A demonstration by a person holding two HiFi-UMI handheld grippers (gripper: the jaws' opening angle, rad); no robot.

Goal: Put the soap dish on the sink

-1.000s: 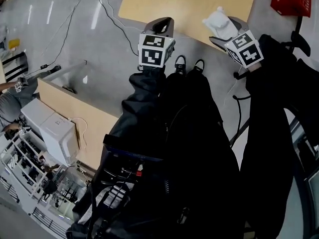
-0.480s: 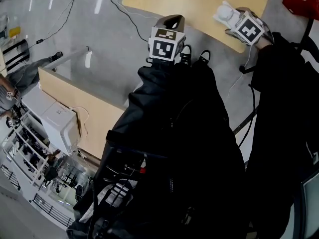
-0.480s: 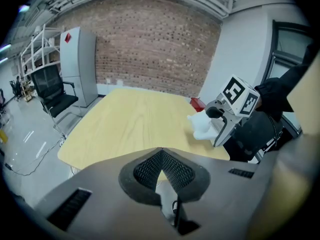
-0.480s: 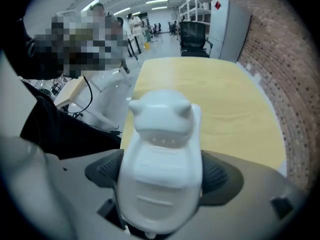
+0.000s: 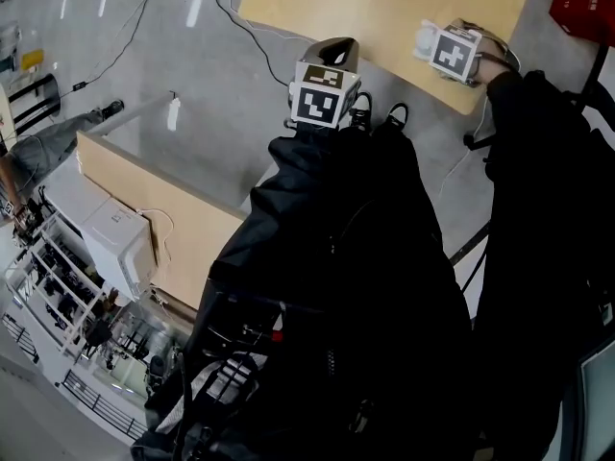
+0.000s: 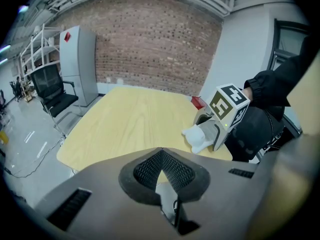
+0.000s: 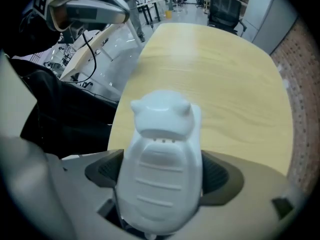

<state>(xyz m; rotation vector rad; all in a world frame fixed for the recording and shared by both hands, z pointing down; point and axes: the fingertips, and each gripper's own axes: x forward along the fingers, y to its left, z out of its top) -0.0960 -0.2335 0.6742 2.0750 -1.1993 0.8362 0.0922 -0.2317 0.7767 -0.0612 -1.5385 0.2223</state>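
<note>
The soap dish (image 7: 162, 159) is white, ribbed and shaped like a small animal with two ears. My right gripper (image 7: 162, 176) is shut on it, both pads pressing its sides. In the head view the right gripper (image 5: 430, 42) holds the soap dish (image 5: 424, 37) over the near right edge of a pale wooden table (image 5: 384, 3). The left gripper view shows the soap dish (image 6: 196, 137) just above the tabletop (image 6: 125, 119). My left gripper (image 5: 334, 48) hangs shut and empty off the table's near edge, its pads (image 6: 161, 169) closed together.
A red box (image 5: 581, 8) lies on the floor right of the table. Cables (image 5: 231, 17) run over the grey floor on the left. A wooden counter (image 5: 154, 219) stands lower left. Beyond the table are an office chair (image 6: 57, 96) and a grey cabinet (image 6: 80, 59).
My right gripper has carried the soap dish forward and leftward, from beside the table to over its near right edge. The left gripper shifted slightly right.
</note>
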